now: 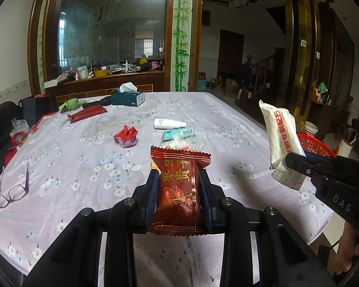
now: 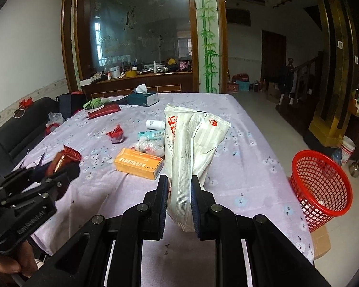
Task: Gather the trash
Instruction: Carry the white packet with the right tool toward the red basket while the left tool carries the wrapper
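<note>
Grippers raised above a table covered by a lilac floral cloth point(image 1: 88, 167): the left gripper point(image 1: 179, 191) is clamped on a dark red foil snack wrapper point(image 1: 178, 191); the right gripper point(image 2: 179, 196) is clamped on a crumpled white plastic packet point(image 2: 191, 143). A red mesh basket point(image 2: 320, 186) is seen beside the table's right edge.

Desk point(image 2: 239, 167): covered with a lilac cloth printed with small white flowers.
Near left: spectacles point(image 1: 12, 191), lying folded open.
Middle: crumpled red wrapper point(image 1: 126, 135), white bottle point(image 1: 166, 123) on its side, teal tube point(image 1: 179, 134) just beside it, clear crumpled bag point(image 2: 148, 146), orange box point(image 2: 138, 163) lying flat.
Far left: long red packet point(image 1: 87, 112), green cloth point(image 1: 70, 104), teal tissue box point(image 1: 128, 97).
Floor, right of the desk: red mesh basket point(image 2: 320, 186), tilted.
</note>
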A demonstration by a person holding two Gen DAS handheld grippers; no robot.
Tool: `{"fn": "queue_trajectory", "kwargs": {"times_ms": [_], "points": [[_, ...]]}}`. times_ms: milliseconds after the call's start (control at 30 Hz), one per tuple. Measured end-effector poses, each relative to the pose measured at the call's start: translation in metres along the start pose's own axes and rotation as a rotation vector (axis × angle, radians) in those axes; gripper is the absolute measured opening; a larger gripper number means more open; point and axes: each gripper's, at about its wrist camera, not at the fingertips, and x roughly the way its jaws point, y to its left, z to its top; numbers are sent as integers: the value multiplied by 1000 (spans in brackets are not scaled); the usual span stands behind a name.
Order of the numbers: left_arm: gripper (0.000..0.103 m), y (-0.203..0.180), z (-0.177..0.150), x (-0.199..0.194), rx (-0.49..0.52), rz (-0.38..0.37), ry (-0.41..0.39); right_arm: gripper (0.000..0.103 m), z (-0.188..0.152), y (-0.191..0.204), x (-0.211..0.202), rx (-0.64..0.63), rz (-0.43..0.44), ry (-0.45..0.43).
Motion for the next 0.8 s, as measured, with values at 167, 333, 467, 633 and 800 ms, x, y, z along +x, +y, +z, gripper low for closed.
{"fn": "queue_trajectory", "kwargs": {"times_ms": [167,333,467,633,800], "points": [[31,1,2,-4,-3,0,-8,19,0,1,-3,-13,-19,-10],[31,0,4,-5,2,-2,-11,19,-1,4,-4,-19,-22,-9],[31,-3,5,-5,5,-4,-6,19,-1,5,-4,-21,-24,-9],[31,-4,5,-4,7,-5,-5,19,-1,5,-3,-20,-30,-9],[31,-4,5,-4,6,-5,-1,19,-1,4,-3,-25,-35,-10]]}}
